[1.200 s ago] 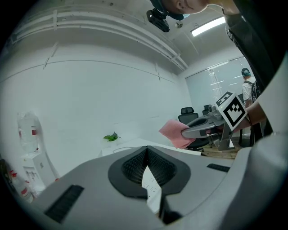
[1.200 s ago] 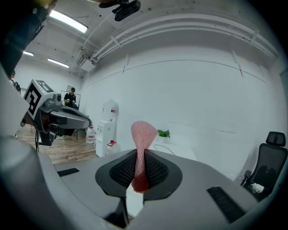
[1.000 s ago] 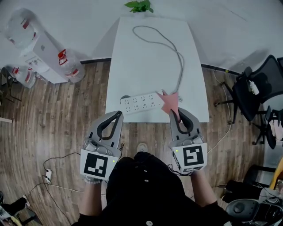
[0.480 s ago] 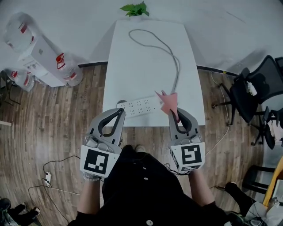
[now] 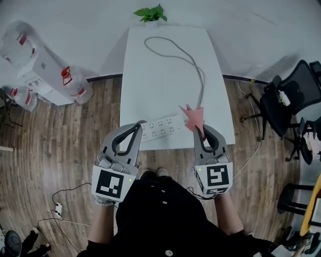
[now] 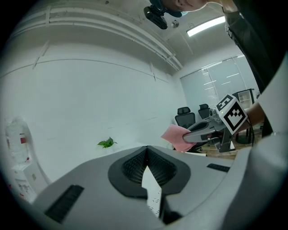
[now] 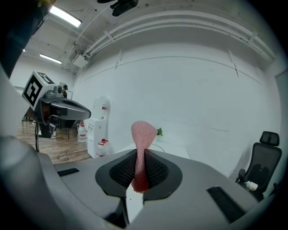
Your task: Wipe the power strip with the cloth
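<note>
Moved since one second ago: the left gripper (image 5: 136,126), then short of the strip, now has its tips at the strip's left end; the right gripper (image 5: 201,129) keeps its hold.

Head view:
- White rectangular table (image 5: 160,75), wood floor around it.
- White oblong plastic power strip (image 5: 163,126), lying slantwise near the table's near edge; its grey cable (image 5: 200,75) loops toward the far end.
- Pink mesh cloth (image 5: 193,117), touching the strip's right end, pinched in the right gripper.
- Small green leafy plant (image 5: 149,13), beyond the table's far edge.
- White water dispenser with clear bottles (image 5: 42,70), at the left.
- Black office chair (image 5: 291,100), at the right.

Left gripper view:
- Jaws together at the tips, nothing between the pads.
- Right gripper with the cloth in sight at the right.

Right gripper view:
- Jaws clamped on the cloth, which stands up from between the pads.
- Left gripper in sight at the left.
</note>
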